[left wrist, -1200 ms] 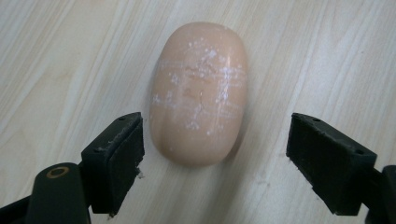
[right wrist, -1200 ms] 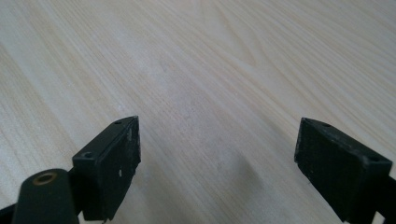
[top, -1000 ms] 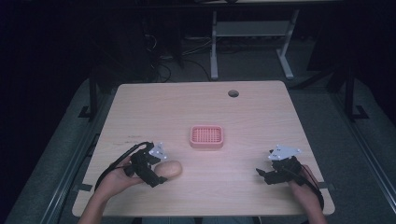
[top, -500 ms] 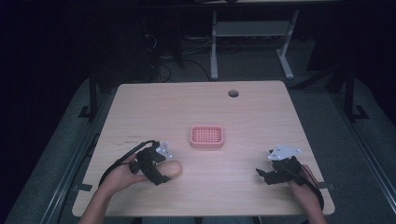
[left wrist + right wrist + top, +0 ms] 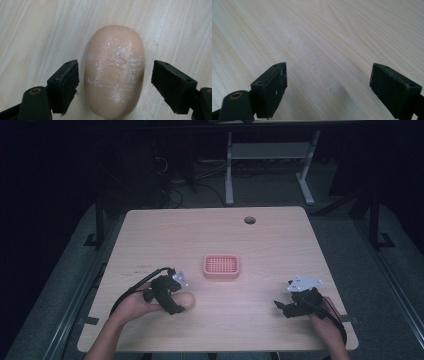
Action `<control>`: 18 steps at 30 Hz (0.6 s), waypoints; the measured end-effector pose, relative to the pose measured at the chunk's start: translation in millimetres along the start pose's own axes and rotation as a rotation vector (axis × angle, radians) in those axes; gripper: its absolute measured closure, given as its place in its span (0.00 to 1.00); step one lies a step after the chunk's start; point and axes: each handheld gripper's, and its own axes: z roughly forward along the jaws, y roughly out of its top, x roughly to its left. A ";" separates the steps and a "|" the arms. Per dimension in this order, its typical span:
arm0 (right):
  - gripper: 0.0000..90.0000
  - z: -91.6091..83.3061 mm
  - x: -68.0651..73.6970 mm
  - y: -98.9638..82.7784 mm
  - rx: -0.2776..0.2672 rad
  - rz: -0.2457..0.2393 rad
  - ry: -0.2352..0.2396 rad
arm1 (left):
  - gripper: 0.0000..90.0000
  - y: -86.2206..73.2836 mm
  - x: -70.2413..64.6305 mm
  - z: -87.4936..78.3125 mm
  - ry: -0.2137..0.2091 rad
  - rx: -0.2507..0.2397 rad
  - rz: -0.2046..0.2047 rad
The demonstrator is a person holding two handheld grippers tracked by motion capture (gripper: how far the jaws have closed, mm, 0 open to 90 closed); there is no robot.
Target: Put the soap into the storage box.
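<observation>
High view: soap bar [image 5: 184, 300] lies near the bench's [image 5: 260, 245] near-left corner, within the left gripper [image 5: 176, 305]; pink tray [image 5: 221, 266] mid-bench.

Left gripper view: fingers [image 5: 65, 85], just closing, flank the bar untouched; squeeze is best centred.

Right gripper view: right gripper [image 5: 328, 92] is spread wide, empty.

High view: fixed overhead, looks fwd/down, far, covers the whole pale wooden table [image 5: 260, 245]. Left gripper view: close, straight down on the wood; right gripper view: close, low, slanted. All share the tabletop.
</observation>
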 end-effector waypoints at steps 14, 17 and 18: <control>0.15 -0.5 0.7 0.4 -0.002 0.005 0.004 | 0.31 2.7 3.5 9.9 -0.022 0.045 0.013; 0.15 -0.7 0.5 0.4 -0.004 0.003 0.004 | 0.32 3.7 2.7 13.3 -0.021 0.058 0.014; 0.15 -0.8 0.4 0.3 -0.006 0.003 0.004 | 0.32 3.9 2.6 13.8 -0.016 0.061 0.022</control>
